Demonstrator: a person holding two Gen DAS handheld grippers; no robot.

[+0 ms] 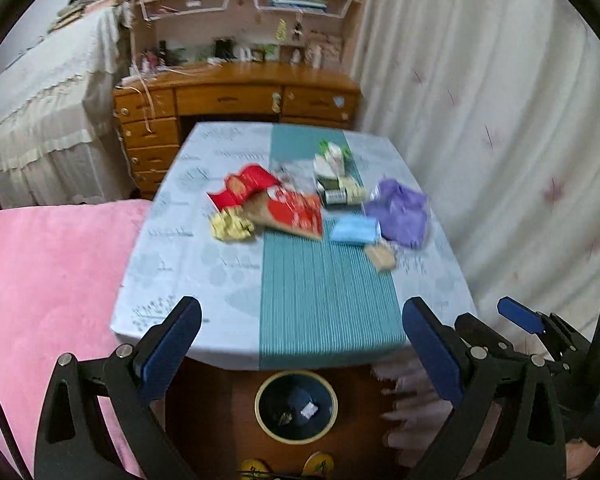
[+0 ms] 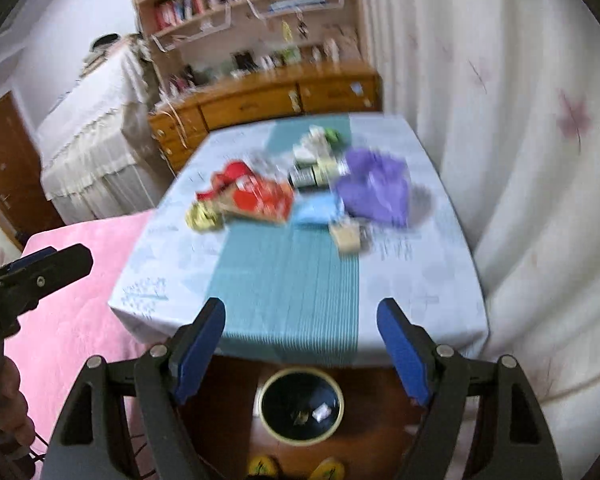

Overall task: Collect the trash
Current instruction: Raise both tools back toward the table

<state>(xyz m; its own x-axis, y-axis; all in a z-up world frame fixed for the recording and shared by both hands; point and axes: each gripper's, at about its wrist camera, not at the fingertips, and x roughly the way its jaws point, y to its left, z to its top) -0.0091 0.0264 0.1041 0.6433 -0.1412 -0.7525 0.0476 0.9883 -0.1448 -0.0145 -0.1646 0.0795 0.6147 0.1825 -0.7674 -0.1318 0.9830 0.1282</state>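
Observation:
Trash lies on the table (image 1: 300, 312): a red wrapper (image 1: 244, 190), a red snack packet (image 1: 296, 212), a crumpled yellow wrapper (image 1: 230, 226), a blue packet (image 1: 354, 230), a purple bag (image 1: 400, 212), a small tan box (image 1: 382, 258) and cartons (image 1: 336, 176). The same pile shows in the right wrist view, with the purple bag (image 2: 374, 192) at its right. A dark bin (image 1: 296, 406) with a pale rim stands on the floor below the table's near edge (image 2: 302, 406). My left gripper (image 1: 300, 348) is open and empty above the near edge. My right gripper (image 2: 300, 344) is open and empty too.
A pink bed cover (image 1: 48, 300) lies left of the table. A white curtain (image 1: 500, 120) hangs on the right. A wooden desk (image 1: 236, 100) with bookshelves stands behind the table. Yellow slippers (image 2: 296, 470) lie near the bin.

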